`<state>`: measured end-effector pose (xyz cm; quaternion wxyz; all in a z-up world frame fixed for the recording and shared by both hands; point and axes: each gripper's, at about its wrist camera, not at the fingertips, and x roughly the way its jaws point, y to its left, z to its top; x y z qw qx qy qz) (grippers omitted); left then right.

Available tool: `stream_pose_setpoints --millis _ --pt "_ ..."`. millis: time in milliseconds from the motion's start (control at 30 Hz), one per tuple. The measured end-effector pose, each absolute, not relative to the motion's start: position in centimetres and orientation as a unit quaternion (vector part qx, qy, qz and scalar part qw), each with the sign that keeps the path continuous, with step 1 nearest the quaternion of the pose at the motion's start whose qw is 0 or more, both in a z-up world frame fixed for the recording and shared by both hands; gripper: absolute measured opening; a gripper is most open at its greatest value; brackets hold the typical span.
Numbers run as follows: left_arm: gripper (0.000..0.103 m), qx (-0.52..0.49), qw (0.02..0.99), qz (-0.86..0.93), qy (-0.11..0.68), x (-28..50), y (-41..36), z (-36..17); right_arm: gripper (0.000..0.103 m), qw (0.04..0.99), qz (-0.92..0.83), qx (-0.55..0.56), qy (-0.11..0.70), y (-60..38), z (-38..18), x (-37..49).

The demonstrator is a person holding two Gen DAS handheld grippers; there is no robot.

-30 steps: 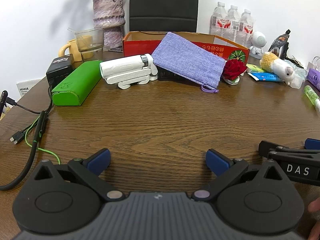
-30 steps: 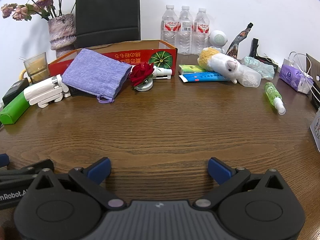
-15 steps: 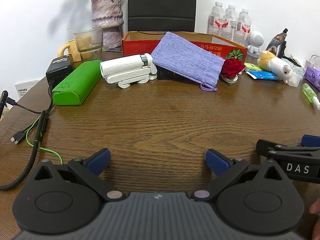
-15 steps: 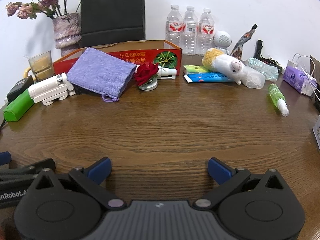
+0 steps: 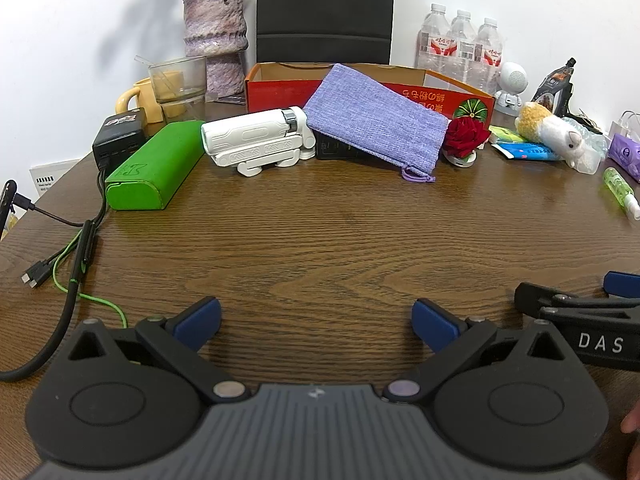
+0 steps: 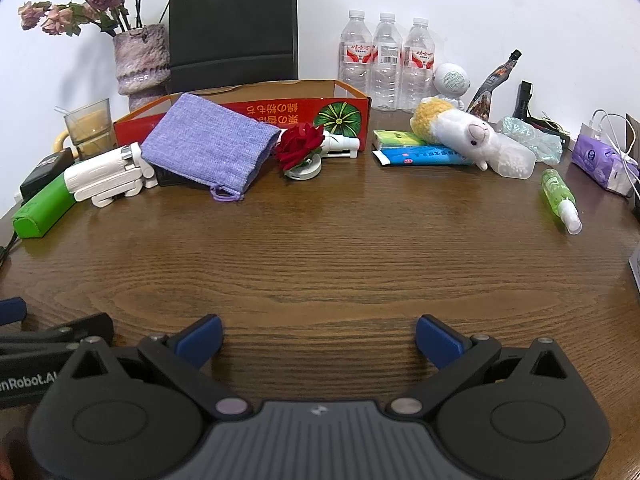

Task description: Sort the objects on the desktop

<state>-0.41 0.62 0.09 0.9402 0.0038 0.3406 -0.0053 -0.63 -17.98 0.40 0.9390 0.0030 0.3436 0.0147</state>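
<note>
My left gripper (image 5: 316, 320) is open and empty, low over the near part of the wooden table (image 5: 320, 240). My right gripper (image 6: 318, 338) is open and empty beside it. Along the far side lie a green case (image 5: 154, 170), a white folded gadget (image 5: 256, 142), a purple cloth pouch (image 5: 376, 124) leaning on a red cardboard box (image 5: 280, 84), a red rose (image 5: 466, 138), a plush alpaca (image 6: 464, 132), a blue tube (image 6: 420, 157) and a green spray bottle (image 6: 560, 198).
A vase with dried flowers (image 5: 216, 32), a glass cup (image 5: 178, 84), a black charger (image 5: 118, 136) with cables (image 5: 76, 252) stand at the left. Three water bottles (image 6: 386, 60), a white speaker (image 6: 450, 80) and a purple tissue pack (image 6: 600, 160) stand at the back right.
Both grippers have drifted slightly, so the scene shifts a little in view. Both stay open and empty. No object on the table has moved.
</note>
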Motion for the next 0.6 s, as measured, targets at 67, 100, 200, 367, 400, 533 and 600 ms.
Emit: stream_pose_setpoints --millis 67,100,200,367,400,533,600 --pt "0.103 0.004 0.94 -0.001 0.341 -0.34 0.52 0.09 0.103 0.939 0.024 0.0 0.343 -18.15 0.39 -0.71" --pt "0.103 0.004 0.94 0.001 0.341 -0.31 0.45 0.09 0.103 0.939 0.031 -0.003 0.343 -18.25 0.4 -0.72" --pt "0.103 0.002 0.94 0.005 0.34 -0.3 0.4 0.09 0.103 0.939 0.035 -0.005 0.343 -18.26 0.39 -0.73" --pt "0.103 0.0 0.94 0.008 0.34 -0.19 0.36 0.1 0.103 0.939 0.029 -0.003 0.343 -18.1 0.4 -0.64" --pt "0.103 -0.001 0.94 0.009 0.34 -0.16 0.36 0.11 0.103 0.939 0.029 -0.003 0.343 -18.1 0.39 -0.63" --pt "0.103 0.0 0.94 0.013 0.34 -0.09 0.25 0.11 0.103 0.939 0.026 -0.002 0.343 -18.1 0.39 -0.57" --pt "0.103 -0.001 0.94 0.013 0.341 -0.1 0.25 0.09 0.103 0.939 0.026 -0.002 0.343 -18.09 0.4 -0.55"
